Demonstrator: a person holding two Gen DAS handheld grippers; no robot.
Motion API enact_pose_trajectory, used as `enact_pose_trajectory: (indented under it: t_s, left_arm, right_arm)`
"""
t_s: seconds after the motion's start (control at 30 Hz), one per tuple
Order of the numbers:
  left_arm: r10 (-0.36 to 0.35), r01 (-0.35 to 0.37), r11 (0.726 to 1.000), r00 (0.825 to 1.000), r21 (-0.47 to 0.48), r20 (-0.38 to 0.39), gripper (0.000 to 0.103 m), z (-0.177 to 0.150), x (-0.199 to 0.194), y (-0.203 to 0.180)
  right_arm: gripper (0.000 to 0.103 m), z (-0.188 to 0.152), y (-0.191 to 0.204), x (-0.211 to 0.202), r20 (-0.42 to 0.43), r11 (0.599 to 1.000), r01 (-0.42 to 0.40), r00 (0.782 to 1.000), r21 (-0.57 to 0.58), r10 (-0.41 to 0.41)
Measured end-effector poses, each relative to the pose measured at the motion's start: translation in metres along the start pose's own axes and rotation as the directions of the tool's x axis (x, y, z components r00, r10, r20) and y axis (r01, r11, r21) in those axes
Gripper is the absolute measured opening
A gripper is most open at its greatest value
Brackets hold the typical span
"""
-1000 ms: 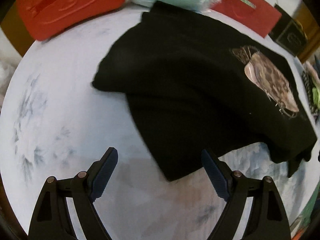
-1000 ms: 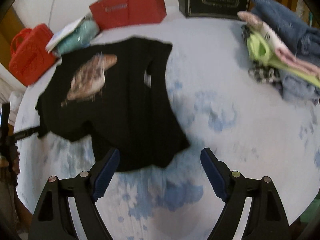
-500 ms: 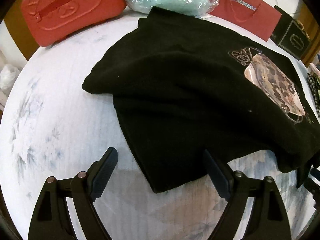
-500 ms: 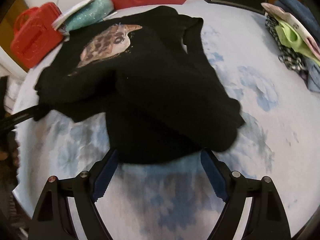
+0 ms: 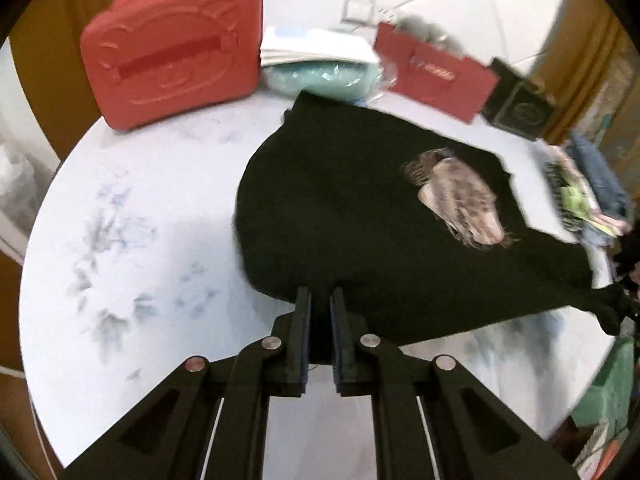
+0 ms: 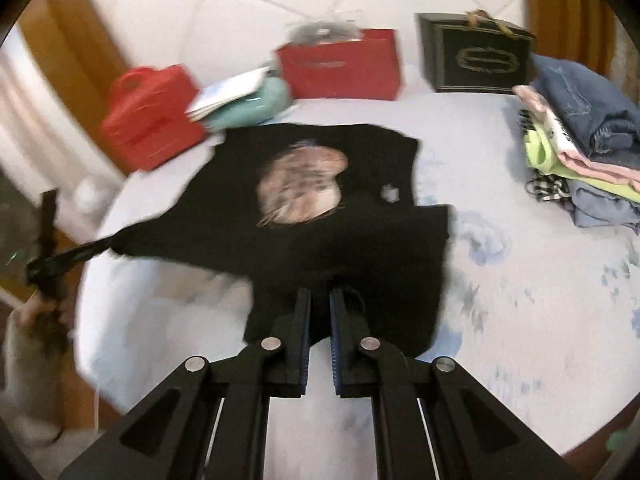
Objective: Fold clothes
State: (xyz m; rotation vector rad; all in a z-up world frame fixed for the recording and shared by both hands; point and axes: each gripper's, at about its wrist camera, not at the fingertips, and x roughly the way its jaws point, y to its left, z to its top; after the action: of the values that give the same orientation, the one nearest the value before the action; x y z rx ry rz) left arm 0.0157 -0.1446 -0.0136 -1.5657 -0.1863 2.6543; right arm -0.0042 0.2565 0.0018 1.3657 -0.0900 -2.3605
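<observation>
The black T-shirt (image 6: 344,220) lies print-up on the round tabletop (image 6: 540,300), not yet folded. The left gripper (image 5: 319,300) and the right gripper (image 6: 319,300) each have their jaws pinched narrow on its near edge, one corner apiece. Every fold is left; a stack of folded clothes (image 6: 580,152) waits well apart.

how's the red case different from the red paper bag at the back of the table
The red case is a moulded hard shell with an arched top handle and an embossed front; the red paper bag is flat-sided and open-topped, with grey stuff poking out. The case stands at the table's left edge; the bag sits beside the black box. Both are red and upright.
</observation>
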Motion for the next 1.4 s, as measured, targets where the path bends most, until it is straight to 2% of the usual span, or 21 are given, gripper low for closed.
enact_pose_trajectory:
  t_s: [0.1, 0.17, 0.2, 0.23, 0.27, 0.4, 0.53, 0.7, 0.83, 1.07, 1.1, 1.13, 1.2, 1.33, 1.4]
  left_arm:
    - [0.020, -0.018, 0.998, 0.999, 0.054, -0.029, 0.007, -0.018, -0.016, 0.001]
    - [0.045, -0.040, 0.996, 0.997, 0.078, -0.066, 0.011, -0.028, -0.006, -0.002]
    - [0.057, -0.050, 0.995, 0.995, 0.083, -0.084, 0.016, -0.030, 0.007, -0.004]
    - [0.071, -0.062, 0.995, 0.992, 0.084, -0.105, 0.034, -0.034, 0.014, -0.003]
    - [0.087, -0.078, 0.994, 0.989, 0.076, -0.119, 0.050, -0.036, 0.019, 0.001]
    - [0.081, -0.080, 0.997, 0.990, 0.013, -0.116, 0.053, -0.026, 0.027, 0.015]
    - [0.085, -0.085, 0.996, 0.994, -0.005, -0.074, 0.057, 0.009, 0.040, 0.018]
    - [0.068, -0.070, 0.997, 0.996, -0.023, -0.055, 0.062, 0.078, 0.076, 0.028]
    - [0.055, -0.058, 0.998, 0.995, -0.039, -0.084, 0.068, 0.132, 0.119, 0.036]
    - [0.057, -0.069, 0.995, 0.986, -0.075, -0.157, 0.068, 0.208, 0.202, 0.048]
    - [0.059, -0.071, 0.995, 0.985, -0.071, -0.165, 0.068, 0.215, 0.213, 0.048]
    - [0.062, -0.074, 0.995, 0.983, -0.065, -0.171, 0.068, 0.222, 0.223, 0.048]
    - [0.073, -0.084, 0.995, 0.979, -0.054, -0.190, 0.068, 0.231, 0.243, 0.047]
    - [0.060, -0.071, 0.997, 0.970, -0.038, -0.235, 0.068, 0.237, 0.276, 0.040]
    - [0.067, -0.071, 0.997, 0.969, -0.006, -0.236, 0.072, 0.235, 0.286, 0.033]
  right_arm:
    - [0.008, -0.023, 0.023, -0.018, -0.087, 0.998, -0.028, 0.996, -0.057, 0.023]
    - [0.018, -0.039, 0.032, -0.020, -0.156, 0.996, -0.043, 0.987, -0.073, 0.031]
    - [0.024, -0.043, 0.032, -0.020, -0.169, 0.997, -0.032, 0.985, -0.069, 0.020]
    - [0.038, -0.046, 0.030, -0.020, -0.176, 0.998, -0.013, 0.984, -0.063, 0.002]
    - [0.044, -0.047, 0.025, -0.021, -0.173, 0.998, 0.008, 0.985, -0.054, -0.017]
    - [0.044, -0.036, 0.000, -0.018, -0.130, 0.998, 0.071, 0.989, 0.002, -0.070]
    - [0.044, 0.001, -0.025, 0.005, -0.101, 0.994, 0.107, 0.989, 0.019, -0.105]
    - [0.044, 0.068, -0.053, 0.042, -0.076, 0.991, 0.134, 0.988, 0.018, -0.133]
    - [0.048, 0.130, -0.074, 0.088, -0.099, 0.991, 0.126, 0.988, 0.036, -0.122]
    - [0.050, 0.221, -0.100, 0.185, -0.173, 0.989, 0.147, 0.975, 0.019, -0.142]
    - [0.052, 0.229, -0.102, 0.200, -0.190, 0.989, 0.145, 0.972, 0.014, -0.140]
    - [0.058, 0.236, -0.103, 0.216, -0.208, 0.989, 0.145, 0.968, 0.009, -0.140]
    - [0.061, 0.249, -0.104, 0.248, -0.242, 0.989, 0.145, 0.960, -0.003, -0.141]
    - [0.074, 0.258, -0.102, 0.299, -0.303, 0.986, 0.160, 0.938, -0.052, -0.168]
    - [0.075, 0.258, -0.100, 0.322, -0.331, 0.983, 0.168, 0.925, -0.081, -0.185]
